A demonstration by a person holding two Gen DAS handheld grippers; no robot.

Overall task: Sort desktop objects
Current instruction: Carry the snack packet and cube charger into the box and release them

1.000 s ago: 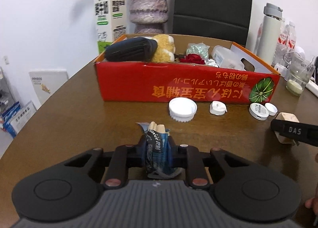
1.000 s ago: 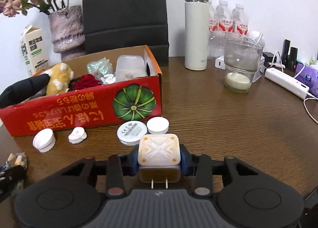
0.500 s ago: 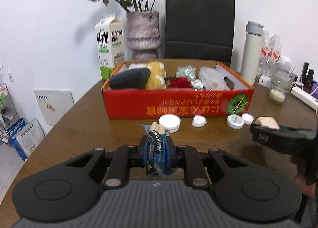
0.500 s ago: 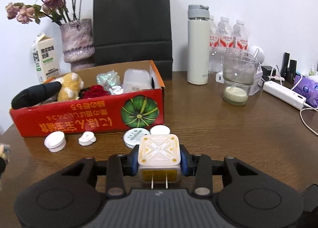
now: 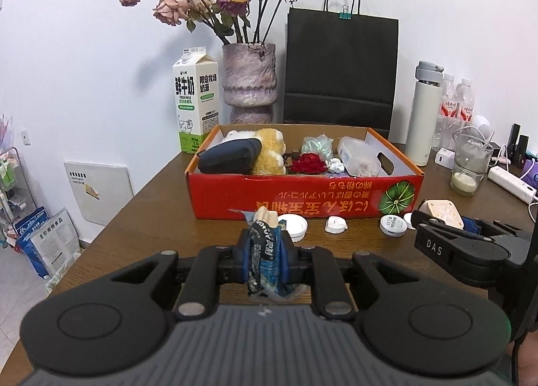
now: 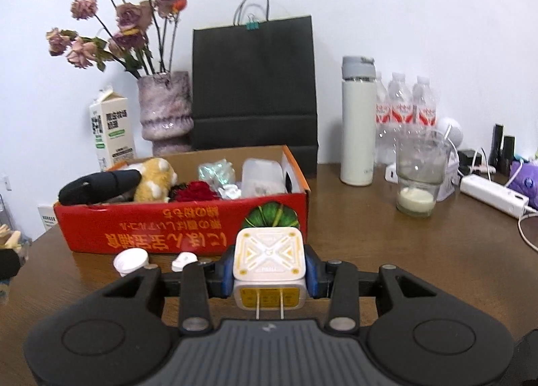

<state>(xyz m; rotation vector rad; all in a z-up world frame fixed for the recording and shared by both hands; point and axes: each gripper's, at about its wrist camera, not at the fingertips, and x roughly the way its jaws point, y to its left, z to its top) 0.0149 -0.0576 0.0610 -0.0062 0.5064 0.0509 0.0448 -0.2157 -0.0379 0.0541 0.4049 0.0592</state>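
Left claw (image 5: 265,259) clamped on wrapper (image 5: 265,251), right claw (image 6: 269,273) on plug (image 6: 269,256); both above bare desk (image 6: 420,251) before box (image 5: 302,199).

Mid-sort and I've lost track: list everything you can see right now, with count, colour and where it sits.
box: 1, red, table centre, holding a dark pouch, yellow plush, red flower, clear tub
white caps and discs: at least 4, table, before the box
milk carton: 1, white-green, behind box
vase: 1, mauve, dried roses
paper bag: 1, black, at wall
flask: 1, white, right of box
water bottles: 3, clear
glass cup: 1, clear
power strip: 1, white
left gripper: shut on blue wrapper
right gripper: shut on white plug adapter
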